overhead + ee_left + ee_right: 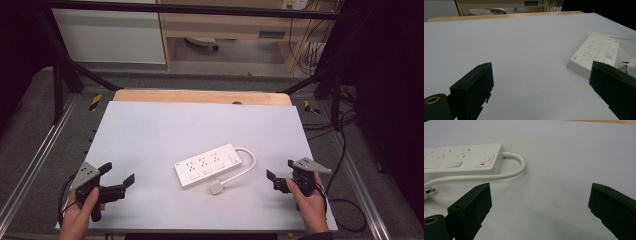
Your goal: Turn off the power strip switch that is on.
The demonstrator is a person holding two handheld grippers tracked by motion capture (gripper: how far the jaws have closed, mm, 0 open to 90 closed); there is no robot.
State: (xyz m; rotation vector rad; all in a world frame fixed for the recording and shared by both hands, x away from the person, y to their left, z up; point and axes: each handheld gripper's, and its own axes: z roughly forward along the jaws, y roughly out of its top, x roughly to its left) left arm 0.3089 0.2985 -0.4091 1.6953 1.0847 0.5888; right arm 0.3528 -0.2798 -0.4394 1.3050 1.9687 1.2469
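A white power strip [207,164] lies flat at the middle of the white table [160,125], with three sockets and a switch at its right end. Its white cable [246,165] loops from that end back to a white plug [216,187] lying in front of the strip. My left gripper [119,178] stands open near the front left, held by a hand, nothing between its jaws. My right gripper [281,169] stands open at the front right, apart from the cable. The strip [596,53] lies ahead right of the left jaws. The strip's switch [483,160] and cable [509,172] lie ahead left of the right jaws.
A wooden board [200,96] runs along the table's far edge. Metal rails [35,160] flank the table on both sides. Black cables [345,200] trail on the floor at the right. Shelving and a white cabinet [110,35] stand behind.
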